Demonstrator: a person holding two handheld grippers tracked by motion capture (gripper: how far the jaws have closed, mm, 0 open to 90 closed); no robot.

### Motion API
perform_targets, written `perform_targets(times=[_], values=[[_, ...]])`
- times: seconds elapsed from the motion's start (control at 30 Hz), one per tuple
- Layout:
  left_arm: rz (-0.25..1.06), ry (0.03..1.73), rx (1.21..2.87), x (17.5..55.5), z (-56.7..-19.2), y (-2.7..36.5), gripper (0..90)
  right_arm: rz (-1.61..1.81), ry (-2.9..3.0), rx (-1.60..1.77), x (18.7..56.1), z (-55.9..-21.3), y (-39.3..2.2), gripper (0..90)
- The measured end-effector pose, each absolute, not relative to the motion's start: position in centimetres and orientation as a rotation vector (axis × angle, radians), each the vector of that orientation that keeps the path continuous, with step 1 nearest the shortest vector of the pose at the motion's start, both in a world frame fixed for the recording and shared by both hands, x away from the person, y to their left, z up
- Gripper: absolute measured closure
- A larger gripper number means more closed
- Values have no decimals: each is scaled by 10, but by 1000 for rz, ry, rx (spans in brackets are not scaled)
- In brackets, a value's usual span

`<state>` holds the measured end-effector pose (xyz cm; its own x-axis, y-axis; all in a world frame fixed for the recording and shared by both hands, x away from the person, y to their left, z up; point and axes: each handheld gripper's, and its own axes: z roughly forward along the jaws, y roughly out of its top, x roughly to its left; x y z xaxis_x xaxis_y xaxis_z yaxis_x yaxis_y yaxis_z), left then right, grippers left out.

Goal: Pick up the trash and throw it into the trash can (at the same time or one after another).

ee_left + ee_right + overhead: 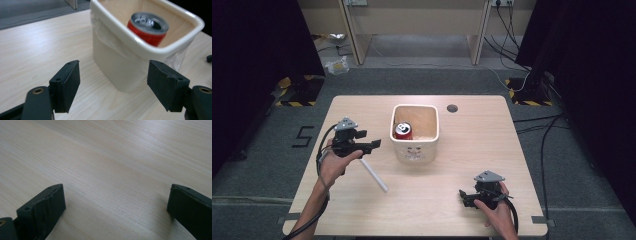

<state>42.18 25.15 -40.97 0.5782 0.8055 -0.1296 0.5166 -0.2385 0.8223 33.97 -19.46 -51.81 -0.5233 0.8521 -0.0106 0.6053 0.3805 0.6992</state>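
The left gripper (373, 145) hovers just left of the cream bin (414, 150), jaws spread wide with nothing between them. The red can (403, 131) stands inside the bin, its lower part hidden by the wall. A white stick (375, 175) lies on the table (462, 160), its upper end hidden beneath the left hand. The right gripper (464, 196) rests near the front edge, jaws apart over bare wood.

White stick (374, 175) is lying diagonally on the wooden surface (462, 165), bare wood all around it. Round dark hole (452, 108) is sitting in the far part of the surface. Crumpled plastic (337, 65) and loose cables (512, 30) are lying on the floor beyond.
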Motion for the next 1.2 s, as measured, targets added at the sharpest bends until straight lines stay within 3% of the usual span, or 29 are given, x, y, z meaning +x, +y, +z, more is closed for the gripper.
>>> perform_targets(times=[0.47,1.2], values=[[416,1122,1895,406,-441,256,266,920,2276,1266,340,-518,-195,19],[409,1254,1940,396,-491,265,188,921,2273,1268,340,-518,-194,19]])
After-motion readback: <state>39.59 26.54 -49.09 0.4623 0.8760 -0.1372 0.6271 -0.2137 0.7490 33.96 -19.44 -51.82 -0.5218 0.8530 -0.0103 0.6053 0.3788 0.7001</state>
